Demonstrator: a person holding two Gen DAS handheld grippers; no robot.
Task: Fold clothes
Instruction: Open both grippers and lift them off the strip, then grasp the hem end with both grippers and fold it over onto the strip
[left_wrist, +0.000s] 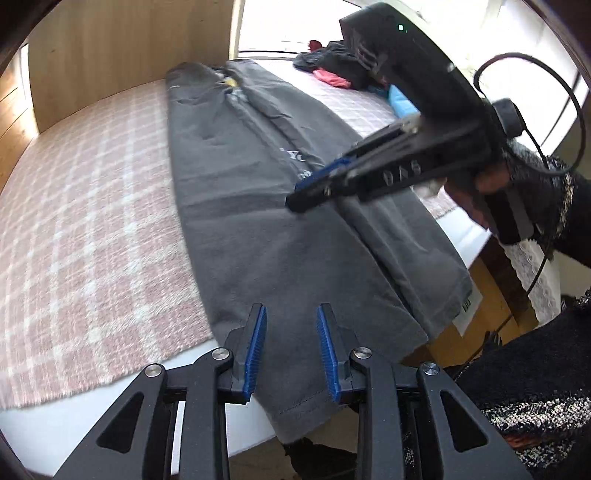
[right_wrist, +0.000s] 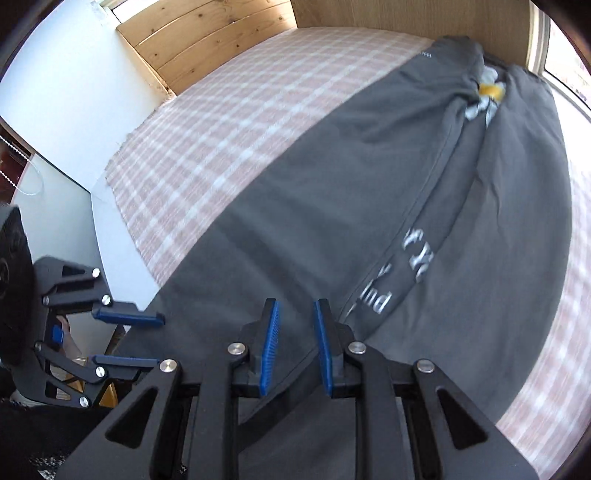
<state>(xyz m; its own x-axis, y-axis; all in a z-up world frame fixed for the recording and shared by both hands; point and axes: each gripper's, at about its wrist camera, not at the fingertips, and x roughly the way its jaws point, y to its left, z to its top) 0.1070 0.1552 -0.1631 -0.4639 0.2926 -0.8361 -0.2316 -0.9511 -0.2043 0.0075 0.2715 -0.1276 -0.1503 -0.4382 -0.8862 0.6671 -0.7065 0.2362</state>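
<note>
Grey garment: a dark grey cotton top (left_wrist: 240, 206) lies lengthwise on the bed, both long sides already turned in to meet near a centre line, white lettering (right_wrist: 402, 273) half hidden in the overlap; its hem end hangs a little past the near edge of the mattress.
Bedding: pink-and-white checked blanket (left_wrist: 85, 229) under the garment, bare to its left.
Handling: soft, light and limp, likely to sag and drag if lifted by one point; the fleecy blanket should grip it somewhat. The two hem corners look like the best places to pinch for bringing the bottom up toward the collar.
Left gripper (left_wrist: 291, 350): fingers apart, straddling the hem end from just above, nothing between the pads.
Right gripper (right_wrist: 297, 343): fingers apart over the garment near the lettering; in the left wrist view it is seen side-on and blurred, so whether its tips touch the cloth I cannot tell.
Only in the left wrist view: a heap of other clothes (left_wrist: 332, 66) far up the bed by the window, the person's dark knitted sleeve (left_wrist: 546, 192), and a cable looping from the right tool.
Only in the right wrist view: a yellow-and-white print (right_wrist: 487, 92) at the collar end, and the wooden headboard (right_wrist: 207, 37).
</note>
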